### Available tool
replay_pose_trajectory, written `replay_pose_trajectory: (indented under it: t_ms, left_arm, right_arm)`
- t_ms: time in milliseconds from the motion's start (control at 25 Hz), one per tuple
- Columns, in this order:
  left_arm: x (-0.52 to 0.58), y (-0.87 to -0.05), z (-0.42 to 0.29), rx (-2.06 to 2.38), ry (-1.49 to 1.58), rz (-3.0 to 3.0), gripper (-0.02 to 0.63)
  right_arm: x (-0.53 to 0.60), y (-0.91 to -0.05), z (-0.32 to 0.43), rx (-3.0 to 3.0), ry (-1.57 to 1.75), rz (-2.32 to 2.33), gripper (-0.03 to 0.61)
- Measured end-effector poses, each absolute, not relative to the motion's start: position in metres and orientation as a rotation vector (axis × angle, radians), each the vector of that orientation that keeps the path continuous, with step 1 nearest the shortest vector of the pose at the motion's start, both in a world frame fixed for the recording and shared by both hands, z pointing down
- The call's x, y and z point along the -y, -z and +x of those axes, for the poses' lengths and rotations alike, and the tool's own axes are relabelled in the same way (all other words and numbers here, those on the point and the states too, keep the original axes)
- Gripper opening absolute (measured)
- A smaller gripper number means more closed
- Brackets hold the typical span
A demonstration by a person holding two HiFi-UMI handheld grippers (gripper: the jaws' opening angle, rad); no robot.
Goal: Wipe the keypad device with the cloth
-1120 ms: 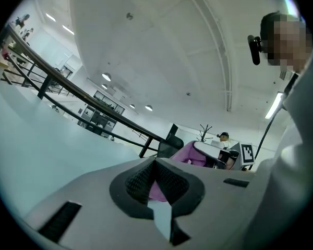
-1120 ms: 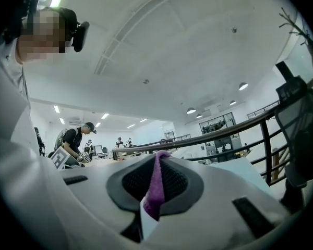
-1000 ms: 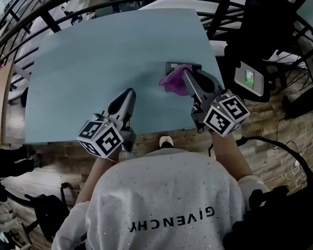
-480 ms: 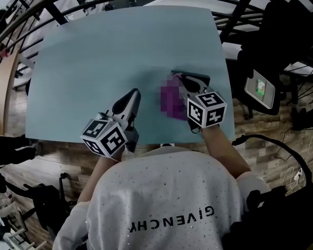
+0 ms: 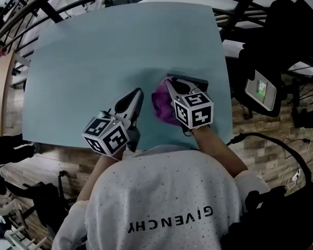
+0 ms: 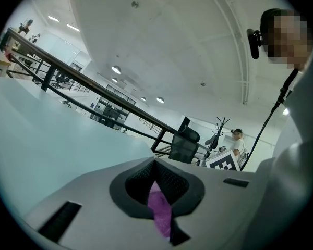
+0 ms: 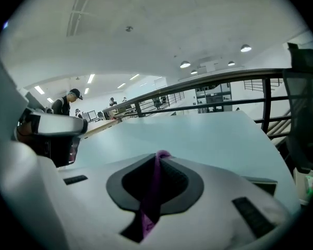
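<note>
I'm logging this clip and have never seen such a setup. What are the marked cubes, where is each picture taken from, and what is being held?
There is no robot here. A person holds a two-jaw gripper in each hand, and the marked cubes are parts of those grippers. The head view looks down from a camera on the person's head. The other two views come from a camera riding on each gripper, looking along its jaws. On the pale blue table sits a dark keypad device, with a purple cloth next to it. The right gripper is shut on the cloth. The left gripper is off to the side, shut on a purple scrap.
</note>
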State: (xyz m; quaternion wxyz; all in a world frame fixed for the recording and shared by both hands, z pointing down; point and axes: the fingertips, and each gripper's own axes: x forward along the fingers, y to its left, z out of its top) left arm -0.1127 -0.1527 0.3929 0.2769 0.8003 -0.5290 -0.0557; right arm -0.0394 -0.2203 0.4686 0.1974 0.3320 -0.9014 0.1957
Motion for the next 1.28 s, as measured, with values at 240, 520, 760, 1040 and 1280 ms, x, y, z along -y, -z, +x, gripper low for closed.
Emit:
replay_pose_trajectory:
  t_ms: [240, 520, 760, 1040, 1280]
  left_arm:
    - [0.162, -0.396, -0.117, 1.435, 0.155, 2.126, 0.000]
    - [0.164, -0.398, -0.108, 1.406, 0.136, 2.146, 0.000]
    - [0.164, -0.394, -0.096, 1.378, 0.132, 2.171, 0.000]
    - [0.165, -0.393, -0.082, 1.349, 0.130, 2.197, 0.000]
    - [0.166, -0.392, -0.076, 1.323, 0.151, 2.201, 0.000]
  right_arm:
    - [0.224, -0.467, -0.033, 2.529, -0.551, 0.910, 0.018]
    - [0.228, -0.466, -0.010, 2.519, -0.570, 0.982, 0.018]
    - [0.229, -0.464, 0.013, 2.500, -0.546, 1.046, 0.018]
    - [0.231, -0.466, 0.038, 2.475, -0.543, 1.106, 0.018]
    - [0.232, -0.466, 0.054, 2.471, -0.529, 1.129, 0.018]
